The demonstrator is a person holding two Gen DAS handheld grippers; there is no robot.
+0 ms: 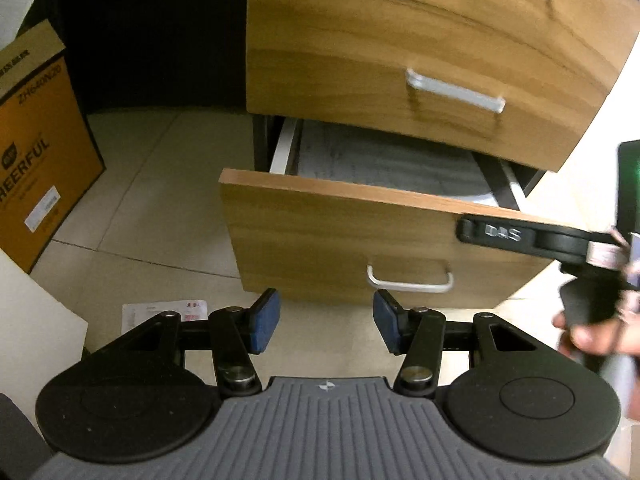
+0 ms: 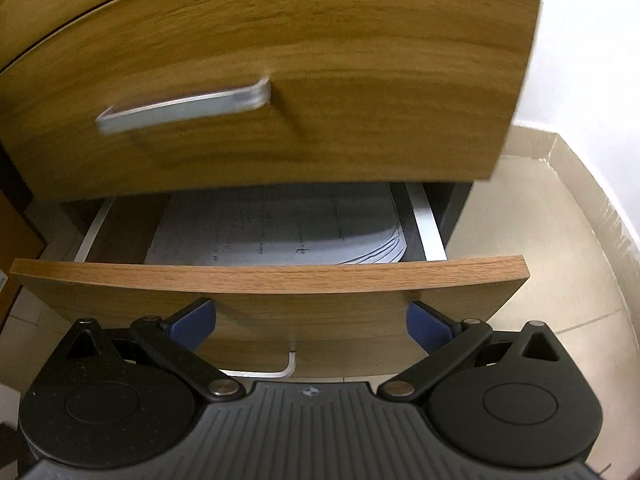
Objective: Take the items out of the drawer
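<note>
Hovering with jaws spread wide and empty, the right gripper (image 2: 311,322) sits just before the bottom drawer (image 2: 268,276), which stands partly pulled out. The left gripper (image 1: 326,320) is likewise wide and empty. Reaching over the front edge, pinch the papers (image 2: 280,228) at their near right corner, where sheets fan.

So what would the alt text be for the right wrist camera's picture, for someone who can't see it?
A wooden bottom drawer stands pulled partly open, with a stack of printed white paper sheets lying flat inside. The open right gripper, black with blue pads, hangs empty just in front of the drawer's face, above its silver metal handle. A closed wooden drawer sits above.
</note>
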